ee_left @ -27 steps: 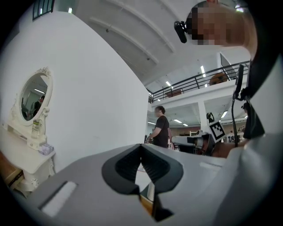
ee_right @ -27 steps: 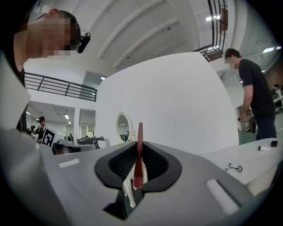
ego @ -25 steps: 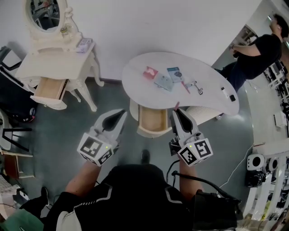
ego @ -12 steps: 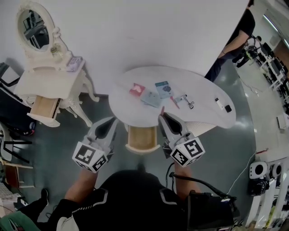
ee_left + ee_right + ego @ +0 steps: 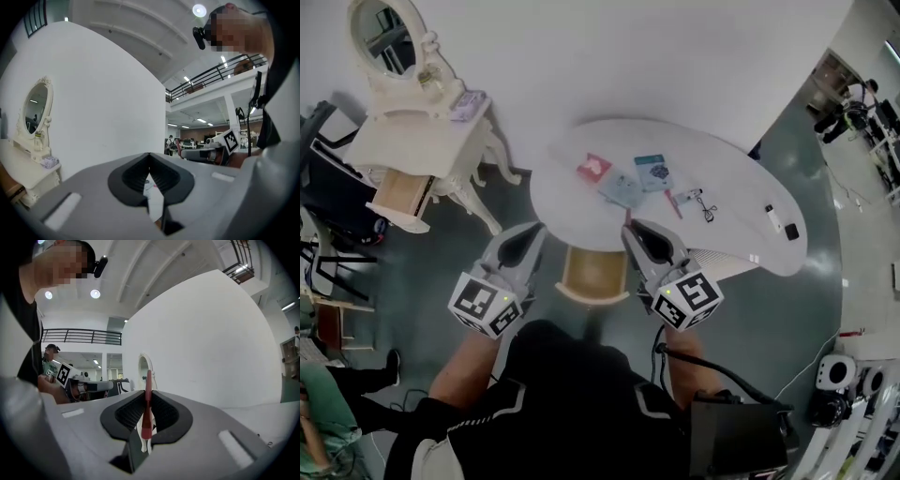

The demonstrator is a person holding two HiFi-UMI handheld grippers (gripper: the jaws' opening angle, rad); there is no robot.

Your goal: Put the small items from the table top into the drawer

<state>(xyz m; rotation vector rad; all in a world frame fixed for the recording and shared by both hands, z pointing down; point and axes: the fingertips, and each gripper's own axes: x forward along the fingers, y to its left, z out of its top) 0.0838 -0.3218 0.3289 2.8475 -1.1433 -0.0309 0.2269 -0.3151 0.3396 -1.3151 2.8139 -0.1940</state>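
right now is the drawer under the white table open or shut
Open. The drawer sticks out from under the white table, its wooden inside showing.

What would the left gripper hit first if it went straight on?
Probably the left rim of the table, just ahead of the left gripper, whose jaws are shut. Height is unclear, so it could pass over the tabletop toward the wall instead.

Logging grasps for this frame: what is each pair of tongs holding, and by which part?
The right tongs pinch a thin red stick by its lower part, its top poking beyond the tips. The left tongs are shut on nothing.
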